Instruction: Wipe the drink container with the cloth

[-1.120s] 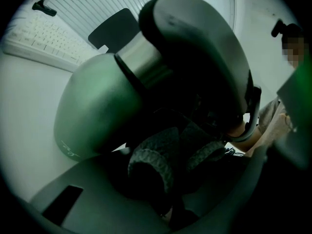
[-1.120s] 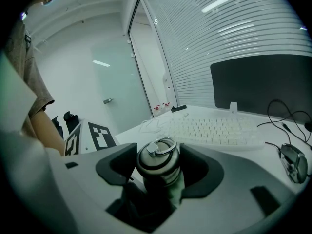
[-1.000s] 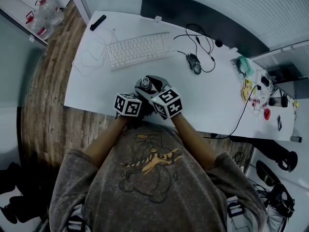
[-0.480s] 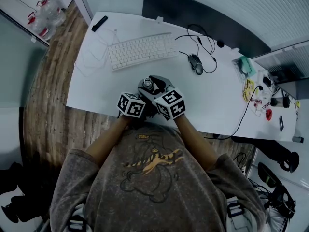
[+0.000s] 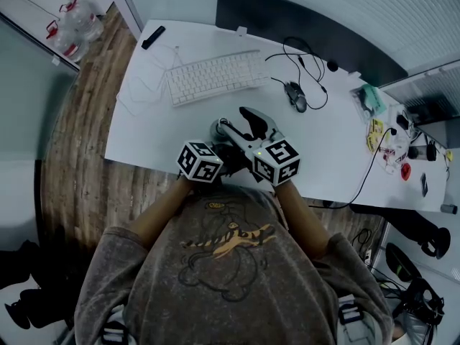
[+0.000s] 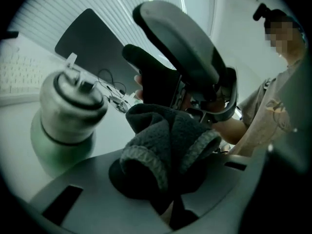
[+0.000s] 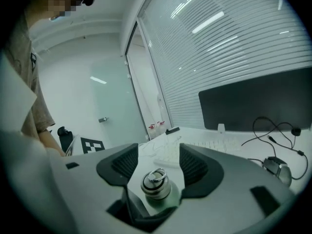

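- Left gripper (image 6: 168, 204): jaws clamped together on the cloth (image 6: 165, 145). The bunch stands up out of the grip, near the front edge of the desk (image 5: 323, 149).
- Cloth: dark grey fleece, thick nap, a paler ribbed hem curling over in two folds. We judge it soft, light and easily squashed, so it should wrap round a curve. It holds well where it is pinched, low in the bunch, leaving a loose pad free to rub with.
- Bottle (image 6: 68, 108): upright on the desk, just left of the cloth in the left gripper view and between the two grippers from above. It has a green rounded body, a brushed metal cap with a dark band and a small wire ring on top.
- Bottle handling, our guess: rigid, smooth, likely slippery and easily tipped by a sideways wipe. Best gripped across the body below the cap, not by the ring.
- Right gripper (image 7: 157, 155): ribbed jaws apart, having just closed in a little. Nothing is gripped; the cap shows low in the gap, touching neither pad.
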Demonstrator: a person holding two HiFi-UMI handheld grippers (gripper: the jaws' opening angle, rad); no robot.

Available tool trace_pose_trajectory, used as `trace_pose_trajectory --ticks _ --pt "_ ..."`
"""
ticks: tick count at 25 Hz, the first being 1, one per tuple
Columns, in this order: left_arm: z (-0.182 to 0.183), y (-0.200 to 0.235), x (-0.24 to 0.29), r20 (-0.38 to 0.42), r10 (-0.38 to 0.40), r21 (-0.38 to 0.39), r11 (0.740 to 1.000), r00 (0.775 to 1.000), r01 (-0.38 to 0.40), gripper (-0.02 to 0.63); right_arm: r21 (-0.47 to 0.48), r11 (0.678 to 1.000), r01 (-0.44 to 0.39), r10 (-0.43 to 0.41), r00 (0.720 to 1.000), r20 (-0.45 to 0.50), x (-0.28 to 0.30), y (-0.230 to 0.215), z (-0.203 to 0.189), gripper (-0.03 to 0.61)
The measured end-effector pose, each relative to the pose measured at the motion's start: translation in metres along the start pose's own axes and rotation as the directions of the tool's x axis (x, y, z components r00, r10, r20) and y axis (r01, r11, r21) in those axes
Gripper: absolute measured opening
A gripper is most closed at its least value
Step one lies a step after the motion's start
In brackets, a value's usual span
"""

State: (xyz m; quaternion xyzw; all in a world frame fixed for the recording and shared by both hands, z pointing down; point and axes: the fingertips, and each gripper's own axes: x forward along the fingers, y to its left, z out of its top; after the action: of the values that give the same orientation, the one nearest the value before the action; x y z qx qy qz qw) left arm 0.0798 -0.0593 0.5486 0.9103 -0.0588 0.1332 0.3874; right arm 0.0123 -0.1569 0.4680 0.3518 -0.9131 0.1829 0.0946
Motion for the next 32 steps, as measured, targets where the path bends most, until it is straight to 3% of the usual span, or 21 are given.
trace_pose_trajectory --ticks 9,15,19,23,25,29,32 --pt "0.063 -0.035 -0.033 0.116 0.053 0.121 0.990 0.992 -0.067 0.067 0.004 0.999 0.033 -0.034 0.984 0.172 -0.064 0.003 0.050 0.252" --pt "0.105 -0.043 -0.077 0.251 0.163 0.172 0.962 0.954 -0.210 0.067 0.002 0.998 0.065 -0.063 0.962 0.264 -0.089 0.001 0.067 0.252" --pt "0.125 -0.035 -0.106 0.363 0.257 0.217 0.912 0.896 -0.349 0.067 -0.027 0.995 0.096 -0.086 0.962 0.260 -0.091 -0.005 0.061 0.252" --pt "0.131 -0.022 -0.134 0.454 0.375 0.282 0.800 0.809 -0.529 0.067 -0.060 0.993 0.106 -0.089 0.968 0.236 -0.084 -0.006 0.043 0.225" --pt "0.128 -0.013 -0.146 0.488 0.418 0.274 0.761 0.766 -0.589 0.067 -0.071 0.990 0.122 -0.103 0.968 0.230 -0.079 -0.008 0.034 0.183" --pt "0.118 0.007 -0.164 0.526 0.473 0.194 0.742 0.706 -0.642 0.067 -0.075 0.981 0.179 -0.158 0.960 0.231 -0.072 -0.016 0.020 0.116" --pt "0.110 0.018 -0.170 0.539 0.494 0.157 0.736 0.682 -0.658 0.067 -0.067 0.974 0.217 -0.198 0.955 0.219 -0.067 -0.023 0.008 0.055"
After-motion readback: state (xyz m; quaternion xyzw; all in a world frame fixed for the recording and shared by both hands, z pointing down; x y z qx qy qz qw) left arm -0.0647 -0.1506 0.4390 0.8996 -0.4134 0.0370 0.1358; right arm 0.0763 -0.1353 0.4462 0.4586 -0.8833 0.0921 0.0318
